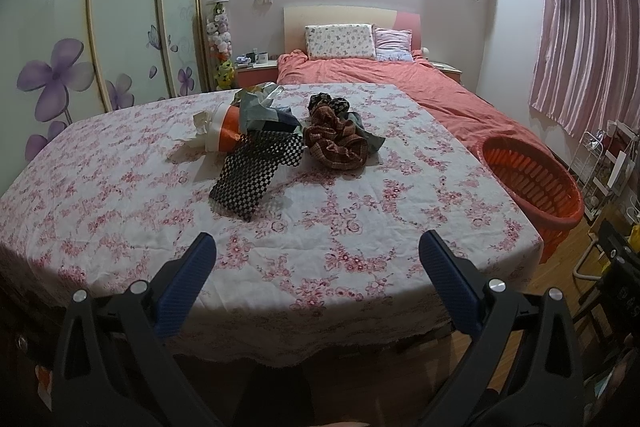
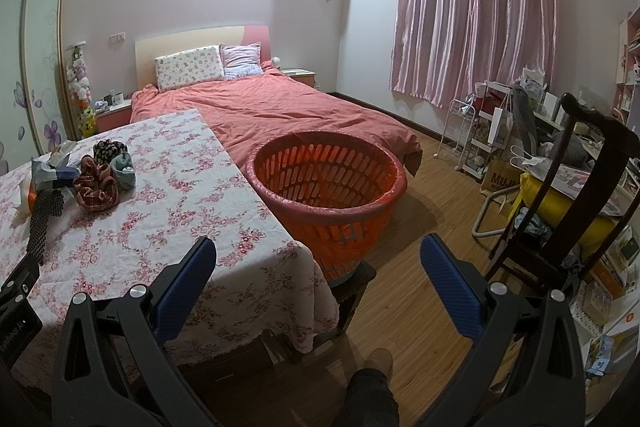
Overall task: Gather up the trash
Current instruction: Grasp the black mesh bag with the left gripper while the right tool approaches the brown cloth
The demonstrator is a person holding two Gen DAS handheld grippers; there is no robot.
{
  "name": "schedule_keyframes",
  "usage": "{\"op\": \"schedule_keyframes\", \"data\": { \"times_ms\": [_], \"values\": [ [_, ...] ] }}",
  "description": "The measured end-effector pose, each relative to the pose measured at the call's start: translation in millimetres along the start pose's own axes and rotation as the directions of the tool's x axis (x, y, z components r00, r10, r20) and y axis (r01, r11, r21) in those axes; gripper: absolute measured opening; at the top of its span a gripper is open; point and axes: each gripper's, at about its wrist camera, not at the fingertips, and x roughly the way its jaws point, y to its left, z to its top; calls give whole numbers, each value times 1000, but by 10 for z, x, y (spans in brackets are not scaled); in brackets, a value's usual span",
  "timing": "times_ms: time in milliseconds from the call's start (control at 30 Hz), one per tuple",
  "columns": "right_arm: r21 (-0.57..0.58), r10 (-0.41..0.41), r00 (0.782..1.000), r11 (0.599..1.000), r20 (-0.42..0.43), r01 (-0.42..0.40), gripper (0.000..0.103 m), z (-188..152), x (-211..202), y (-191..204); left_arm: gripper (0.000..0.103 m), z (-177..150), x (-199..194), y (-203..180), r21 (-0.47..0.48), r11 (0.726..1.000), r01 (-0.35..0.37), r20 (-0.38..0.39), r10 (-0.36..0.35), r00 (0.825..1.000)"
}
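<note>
Two grippers hang over the near edge of a table, both with blue ribbed pads spread wide and nothing between them. The left gripper (image 1: pixel 318 247) faces the table's floral cloth (image 1: pixel 120 211), a thin white fabric printed with pink blossoms, lightly creased. The right gripper (image 2: pixel 318 253) points past the table corner toward an orange basket (image 2: pixel 376 199).

Near the middle of the cloth lies the trash, bunched close together. A strip of black netting (image 1: pixel 252 173), a soft open lattice, trails toward the near edge. Touching its far end is an orange-and-white cup (image 1: pixel 225 133), tipped on its side with crumpled white paper (image 1: pixel 200 131) at its mouth. Behind it sits a heap of grey and dark crinkled wrappers (image 1: pixel 262 111). Just right of these lies a ruffled brown checked scrunchie (image 1: pixel 338 143), with a dark spotted one (image 1: pixel 328 103) behind it.

The basket is round, of slotted plastic with a rolled rim, standing beside the table's right edge on a dark stool (image 2: pixel 356 287) above a wooden plank floor (image 2: pixel 420 307).
</note>
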Motion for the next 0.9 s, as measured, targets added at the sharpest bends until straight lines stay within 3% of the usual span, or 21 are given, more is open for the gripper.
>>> {"op": "schedule_keyframes", "data": {
  "times_ms": [367,500,900],
  "values": [
    [-26,85,996,996,-19,-85,101,7,180,271,99,146,551,693,-115,993,-41,-76,33,997],
    [-50,140,990,989,-34,-141,101,9,262,446,99,247,851,861,-117,992,-56,-111,43,993],
    [-109,143,982,982,-124,-157,101,-19,544,744,99,515,1425,742,-56,998,-11,-131,3,991]
  ]
}}
